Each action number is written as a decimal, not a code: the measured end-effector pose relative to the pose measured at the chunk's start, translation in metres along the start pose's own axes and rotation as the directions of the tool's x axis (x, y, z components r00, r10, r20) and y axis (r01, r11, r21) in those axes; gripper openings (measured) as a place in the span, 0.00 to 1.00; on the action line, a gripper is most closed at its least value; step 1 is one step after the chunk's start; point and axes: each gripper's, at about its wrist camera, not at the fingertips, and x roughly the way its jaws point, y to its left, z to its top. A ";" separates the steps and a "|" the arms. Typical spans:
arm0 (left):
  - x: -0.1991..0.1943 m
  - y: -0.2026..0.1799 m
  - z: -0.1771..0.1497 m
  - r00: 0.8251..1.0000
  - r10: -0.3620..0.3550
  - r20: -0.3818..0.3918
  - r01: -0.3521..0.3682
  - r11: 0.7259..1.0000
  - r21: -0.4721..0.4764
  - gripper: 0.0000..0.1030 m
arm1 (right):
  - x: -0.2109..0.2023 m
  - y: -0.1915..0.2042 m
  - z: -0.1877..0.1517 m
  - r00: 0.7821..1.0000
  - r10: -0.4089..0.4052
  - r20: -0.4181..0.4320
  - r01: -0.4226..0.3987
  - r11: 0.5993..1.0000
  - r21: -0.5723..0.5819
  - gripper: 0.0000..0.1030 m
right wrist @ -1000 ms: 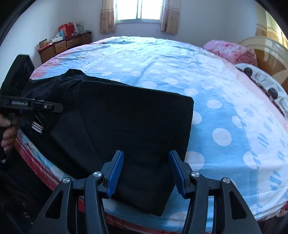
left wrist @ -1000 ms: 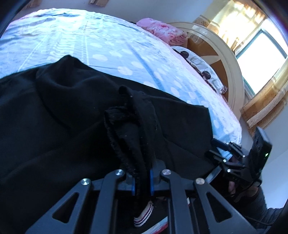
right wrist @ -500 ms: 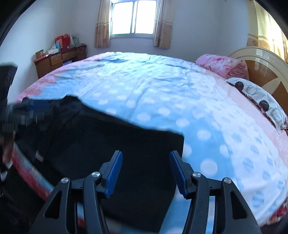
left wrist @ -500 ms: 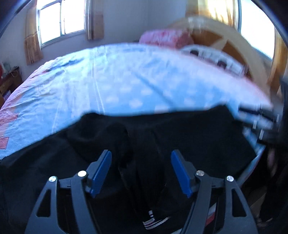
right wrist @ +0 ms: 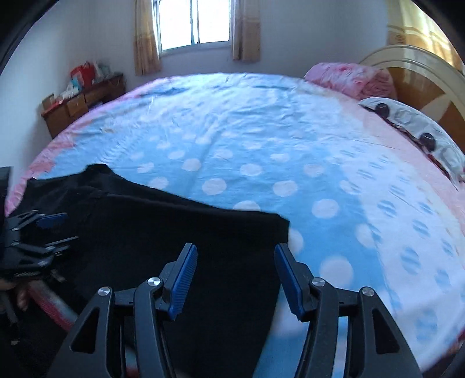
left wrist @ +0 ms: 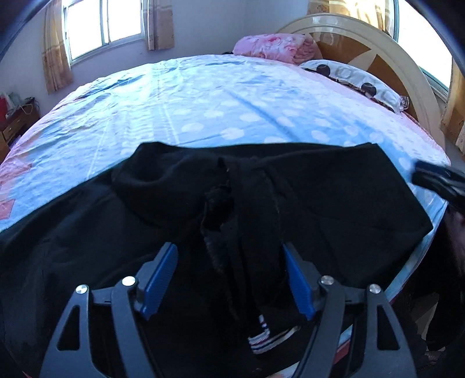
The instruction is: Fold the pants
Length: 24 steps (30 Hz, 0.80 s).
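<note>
Black pants (left wrist: 334,203) lie along the near edge of the bed, with a rumpled ridge of cloth (left wrist: 247,209) in the middle and a striped cuff (left wrist: 261,338) hanging low. My left gripper (left wrist: 229,279) is open, its blue pads on either side of the ridge, holding nothing. My right gripper (right wrist: 235,279) is open and empty above the flat right end of the pants (right wrist: 180,232). The left gripper also shows at the left edge of the right wrist view (right wrist: 37,235), and the right gripper at the right edge of the left wrist view (left wrist: 438,180).
The bed has a blue polka-dot sheet (right wrist: 261,151). A pink quilt (right wrist: 348,75) and a dotted pillow (right wrist: 415,130) lie by the wooden headboard (right wrist: 421,78). A wooden dresser (right wrist: 81,101) with clutter stands at the left wall under a window (right wrist: 194,23).
My left gripper let go of the bunched cloth and opened, then drew back and tilted up. My right gripper stayed open and lifted back a little from the pants.
</note>
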 end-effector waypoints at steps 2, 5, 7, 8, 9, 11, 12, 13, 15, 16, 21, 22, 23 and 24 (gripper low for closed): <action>0.000 0.001 -0.002 1.000 0.000 0.002 0.000 1.000 -0.006 0.76 | -0.014 0.006 -0.016 0.999 0.035 -0.005 -0.035 0.999 0.019 0.62; 0.000 -0.001 -0.003 1.000 0.000 0.001 0.000 1.000 -0.001 0.79 | -0.006 0.017 -0.038 0.996 0.012 -0.086 -0.013 1.000 -0.006 0.62; 0.002 -0.002 -0.004 1.000 -0.007 0.002 0.007 1.000 0.009 0.83 | 0.010 0.019 -0.049 0.991 -0.007 -0.136 0.006 1.000 -0.009 0.62; 0.003 -0.003 -0.004 1.000 -0.005 0.003 0.005 1.000 0.014 0.84 | 0.017 0.018 -0.053 0.989 -0.010 -0.149 0.010 1.000 0.000 0.63; 0.003 -0.005 -0.005 1.000 0.000 0.007 0.000 1.000 0.022 0.86 | 0.021 0.018 -0.055 0.988 -0.008 -0.153 0.009 1.000 0.001 0.68; 0.004 -0.008 -0.006 1.000 0.005 0.010 -0.006 0.999 0.039 0.88 | 0.021 0.026 -0.056 0.989 -0.023 -0.147 0.018 0.999 -0.032 0.74; 0.003 -0.007 -0.006 1.000 0.004 0.013 -0.004 0.999 0.038 0.88 | 0.019 0.031 -0.055 0.988 -0.042 -0.147 0.034 0.998 -0.054 0.74; 0.002 -0.006 -0.006 1.000 -0.004 0.016 0.004 0.999 0.032 0.88 | 0.017 0.033 -0.052 0.988 -0.049 -0.145 0.040 0.997 -0.062 0.74; 0.001 -0.002 -0.007 1.000 -0.017 0.016 0.016 1.000 0.023 0.88 | 0.009 0.031 -0.048 0.991 -0.030 -0.130 0.026 0.999 -0.033 0.74; 0.000 -0.001 -0.007 1.000 -0.019 0.017 0.019 1.000 0.022 0.88 | 0.003 0.030 -0.046 0.993 -0.009 -0.114 0.008 1.000 -0.009 0.74; -0.013 0.008 -0.006 0.998 -0.026 0.052 0.027 0.999 -0.028 0.88 | -0.019 0.046 -0.032 1.000 -0.003 -0.030 0.002 1.000 -0.028 0.74; -0.016 0.010 -0.006 0.998 -0.018 0.058 0.019 0.999 -0.027 0.88 | -0.020 0.053 -0.026 1.000 0.009 -0.010 -0.009 0.999 -0.041 0.74; -0.017 0.011 -0.006 0.999 -0.002 0.049 0.003 1.000 -0.019 0.88 | -0.019 0.058 -0.019 1.000 0.030 -0.003 -0.030 0.998 -0.046 0.74; -0.017 0.012 -0.006 0.999 0.003 0.048 -0.002 1.000 -0.016 0.88 | -0.016 0.062 -0.012 0.998 0.062 -0.004 -0.062 0.997 -0.047 0.74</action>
